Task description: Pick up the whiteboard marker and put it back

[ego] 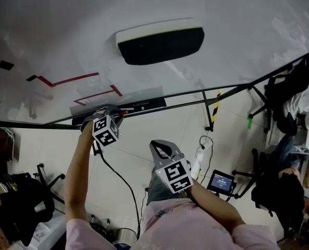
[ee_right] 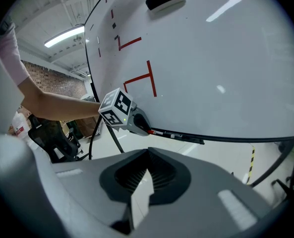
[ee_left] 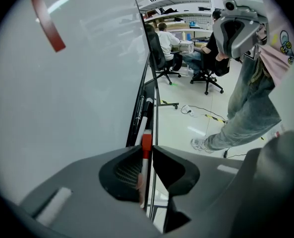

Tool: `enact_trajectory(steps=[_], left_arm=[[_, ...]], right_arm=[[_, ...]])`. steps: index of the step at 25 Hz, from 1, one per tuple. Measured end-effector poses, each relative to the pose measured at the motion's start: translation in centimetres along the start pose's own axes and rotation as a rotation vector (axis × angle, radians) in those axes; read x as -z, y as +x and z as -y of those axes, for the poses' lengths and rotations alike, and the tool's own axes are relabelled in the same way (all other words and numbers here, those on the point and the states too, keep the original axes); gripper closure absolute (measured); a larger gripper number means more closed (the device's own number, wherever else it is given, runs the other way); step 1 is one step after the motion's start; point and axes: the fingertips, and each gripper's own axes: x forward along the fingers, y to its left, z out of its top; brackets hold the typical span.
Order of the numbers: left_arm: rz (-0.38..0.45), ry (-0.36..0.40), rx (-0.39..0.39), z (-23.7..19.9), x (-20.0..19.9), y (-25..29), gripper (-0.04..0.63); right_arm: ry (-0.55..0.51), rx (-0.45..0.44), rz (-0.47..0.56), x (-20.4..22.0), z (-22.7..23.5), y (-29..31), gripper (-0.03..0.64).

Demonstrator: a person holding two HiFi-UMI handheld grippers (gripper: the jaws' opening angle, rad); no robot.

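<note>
The left tool (ee_left: pixel 147 150) is closed narrowly on the whiteboard marker (ee_left: pixel 146 142). The pads press its white barrel from both sides, and the red cap sticks out past the fingertips. The marker's long axis runs the way the tool points, forward and down. That sets it close to parallel with the black tray (ee_left: pixel 139 114) along the board's lower edge, which begins just ahead of the cap and runs on beyond it. I cannot tell whether the barrel already touches the tray. Putting the marker back looks like a matter of easing it down and slightly toward the board side of the tool, keeping that alignment. A second marker (ee_left: pixel 146 115), white with a black cap, lies lengthwise in the tray just past the red cap, so space there is tight. The whiteboard (ee_left: pixel 72 93) rises to the left of the tool, carrying red strokes (ee_right: pixel 144 81) shaped roughly like a T and an L. Farther up it sits an eraser (ego: pixel 160 43). The right tool (ego: pixel 162 146) hangs well back from the tray, near the person's body, with its jaws together on nothing, so the left hand is the nearer one. No brand or label on the marker can be read. The only print visible is the square pattern on each tool's cube (ego: pixel 106 130).
</note>
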Motion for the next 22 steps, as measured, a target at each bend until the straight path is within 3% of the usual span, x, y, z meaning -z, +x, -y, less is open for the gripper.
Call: enact_trajectory(steps=[12,22], left_arm=[[0.087,0.023,-0.134,0.1,0.6,-0.3,0.522],[0.171,-0.054,-0.140,0.2,0.6,-0.5,0.523]], right_arm=[[-0.037,-0.012,-0.022,1.4,-0.5,-0.5,0.614],[-0.073,-0.030,-0.036,2.2,-0.9,-0.6,0.614]])
